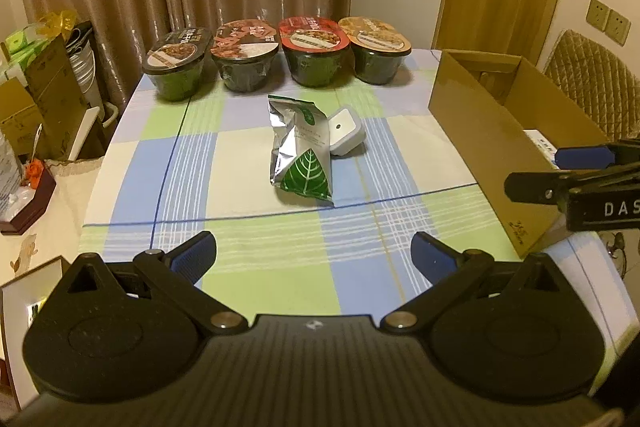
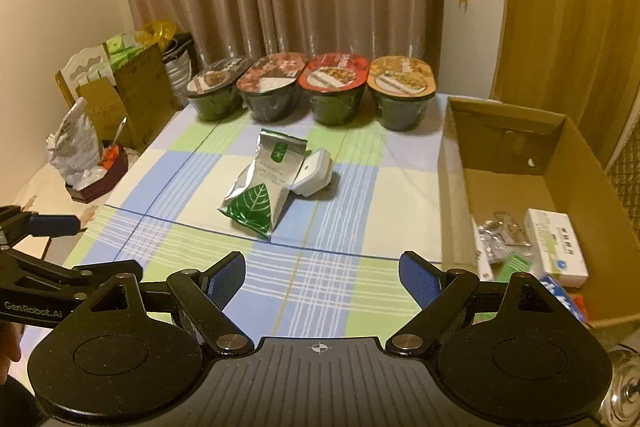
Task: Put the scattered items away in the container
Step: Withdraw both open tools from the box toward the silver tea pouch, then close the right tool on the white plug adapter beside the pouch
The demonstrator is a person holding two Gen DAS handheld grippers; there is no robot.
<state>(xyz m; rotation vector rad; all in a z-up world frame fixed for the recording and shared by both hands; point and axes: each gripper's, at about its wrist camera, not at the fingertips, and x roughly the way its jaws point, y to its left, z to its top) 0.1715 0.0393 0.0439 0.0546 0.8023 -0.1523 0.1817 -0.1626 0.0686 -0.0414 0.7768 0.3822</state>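
Both grippers, left (image 1: pixel 314 253) and right (image 2: pixel 322 273), hang spread and empty, since we judge the foil pouch (image 1: pixel 302 149) comes next for the cardboard box (image 2: pixel 520 151).

Dim warm indoor light, soft blur, fisheye-bent edges, dark corners

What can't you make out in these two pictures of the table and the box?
- Print on the foil pouch: too small and blurred, in both views.
- Far side of the white case: the pouch leans across it.
- Cardboard box contents: its near wall hides most of them in the left view.
- Items in the box in the right view: the right gripper and picture edge cut them off.
- Bowl lid labels: blurred.
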